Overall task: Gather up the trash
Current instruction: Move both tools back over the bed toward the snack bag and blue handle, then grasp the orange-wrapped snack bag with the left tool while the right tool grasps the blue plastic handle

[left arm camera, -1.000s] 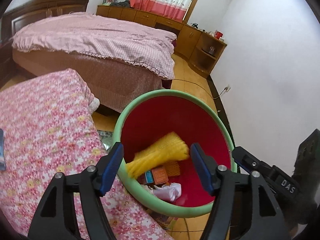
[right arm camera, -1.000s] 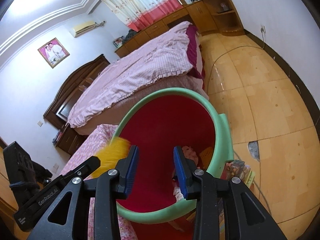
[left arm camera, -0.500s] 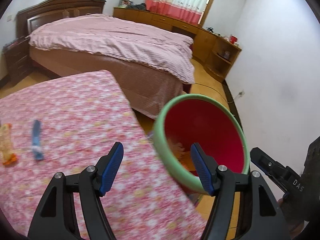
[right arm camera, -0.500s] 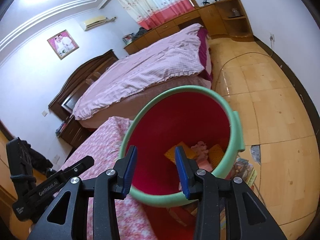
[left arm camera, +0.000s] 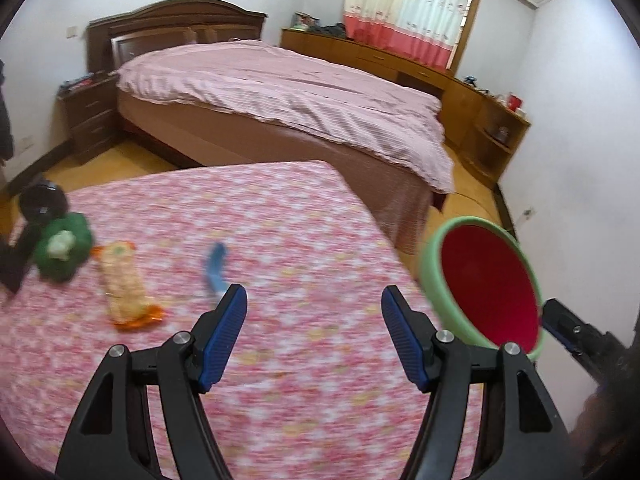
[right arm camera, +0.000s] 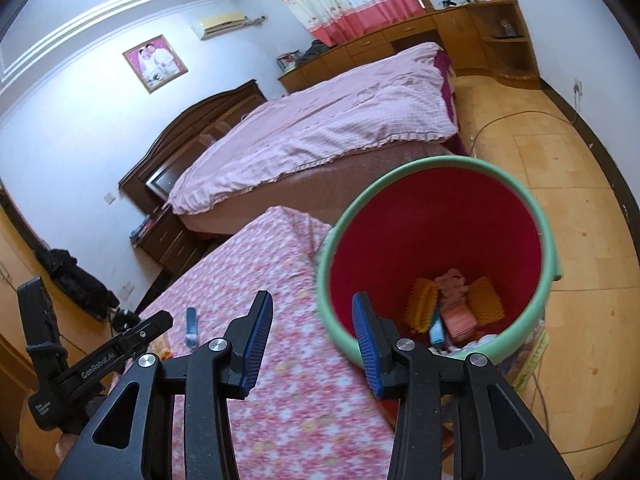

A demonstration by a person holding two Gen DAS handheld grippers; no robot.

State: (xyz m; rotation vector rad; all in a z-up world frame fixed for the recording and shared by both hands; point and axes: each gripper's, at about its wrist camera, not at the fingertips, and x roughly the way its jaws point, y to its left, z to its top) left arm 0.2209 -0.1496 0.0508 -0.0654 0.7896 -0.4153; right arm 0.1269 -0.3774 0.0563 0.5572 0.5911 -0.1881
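Note:
A red bin with a green rim (left arm camera: 436, 280) stands at the table's right edge; in the right wrist view the bin (right arm camera: 544, 240) holds yellow foam nets, a pink wrapper and small boxes. On the pink floral table (left arm camera: 280, 240) lie a blue wrapper (left arm camera: 215, 268), an orange snack packet (left arm camera: 124, 284) and a green crumpled item (left arm camera: 60, 248). My left gripper (left arm camera: 314, 336) is open and empty above the table, right of the blue wrapper. My right gripper (right arm camera: 312, 344) is open and empty, at the bin's left rim. The blue wrapper also shows in the right wrist view (right arm camera: 192, 326).
A black round object (left arm camera: 42, 204) sits at the table's far left corner. A large bed with a pink cover (left arm camera: 288, 96) stands behind the table. Wooden cabinets (left arm camera: 480, 108) line the far wall. Packets lie on the floor by the bin (right arm camera: 528, 360).
My left gripper has swung left from over the bin to over the table, bringing the wrappers into view. The yellow foam net has dropped into the bin. My right gripper has pulled back slightly.

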